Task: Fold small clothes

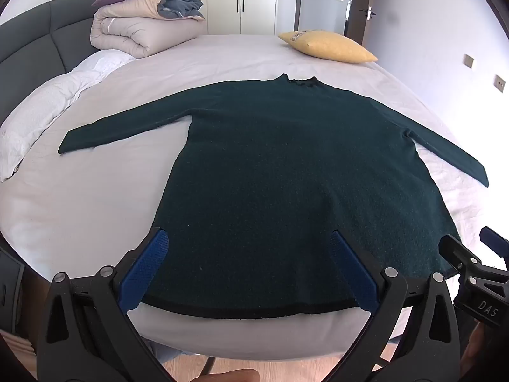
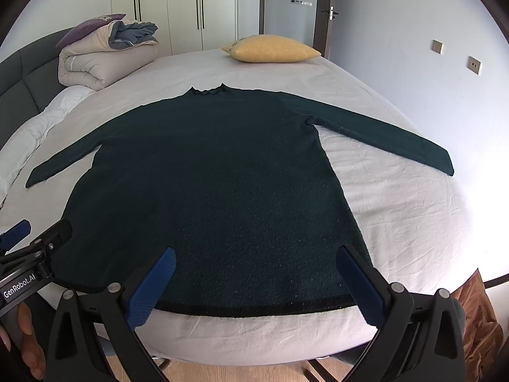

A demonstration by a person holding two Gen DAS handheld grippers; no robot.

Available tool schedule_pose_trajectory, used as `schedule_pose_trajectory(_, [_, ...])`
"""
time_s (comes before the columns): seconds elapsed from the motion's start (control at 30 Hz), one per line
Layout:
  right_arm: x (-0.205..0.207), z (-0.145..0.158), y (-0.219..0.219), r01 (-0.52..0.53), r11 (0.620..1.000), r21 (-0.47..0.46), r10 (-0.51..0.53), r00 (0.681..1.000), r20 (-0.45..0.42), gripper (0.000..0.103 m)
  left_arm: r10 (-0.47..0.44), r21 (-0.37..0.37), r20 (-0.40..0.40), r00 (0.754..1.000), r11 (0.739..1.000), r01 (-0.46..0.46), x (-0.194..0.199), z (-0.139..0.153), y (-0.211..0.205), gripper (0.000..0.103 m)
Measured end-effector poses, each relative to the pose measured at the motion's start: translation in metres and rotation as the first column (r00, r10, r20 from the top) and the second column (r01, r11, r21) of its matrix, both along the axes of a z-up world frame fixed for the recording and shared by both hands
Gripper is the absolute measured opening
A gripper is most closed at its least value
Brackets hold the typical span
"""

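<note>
Fingers of both grippers stand wide apart and hold nothing. On the left gripper the blue fingers hang over the bottom part of the sweater, near its left corner. On the right gripper the blue fingers hang over the bottom part too, near its right corner. From the pictures you cannot tell if the tips touch the cloth. The sweater is very dark green and looks fuzzy and thick. It lies flat on the bed with its front or back facing up; you cannot tell which. Both long sleeves are spread out to the sides. The small neck part points away, toward the far side of the bed. A thin black band runs along the bottom edge, which sits close to the near edge of the bed. The cloth looks smooth, with almost no bumps. The sheet under it is pale and a bit wrinkled. A yellow pillow lies past the neck. A rolled-up blanket sits in the far left corner, next to the dark headboard.
</note>
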State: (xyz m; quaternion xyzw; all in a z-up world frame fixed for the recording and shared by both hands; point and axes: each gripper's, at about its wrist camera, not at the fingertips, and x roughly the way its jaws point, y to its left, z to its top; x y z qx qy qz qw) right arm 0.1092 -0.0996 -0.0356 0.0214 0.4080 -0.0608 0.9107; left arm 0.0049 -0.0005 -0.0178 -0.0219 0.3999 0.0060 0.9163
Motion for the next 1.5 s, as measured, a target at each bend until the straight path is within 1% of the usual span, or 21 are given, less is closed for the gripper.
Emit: schedule_pose_trajectory(1.5, [-0.0011, -0.0047, 0.0005, 0.001, 1.000, 0.000, -0.001, 1.000, -0.003, 0.103, 0.001, 0.000, -0.004, 1.000, 1.000, -0.001, 0.0019, 0.0006, -0.0018, 0.103])
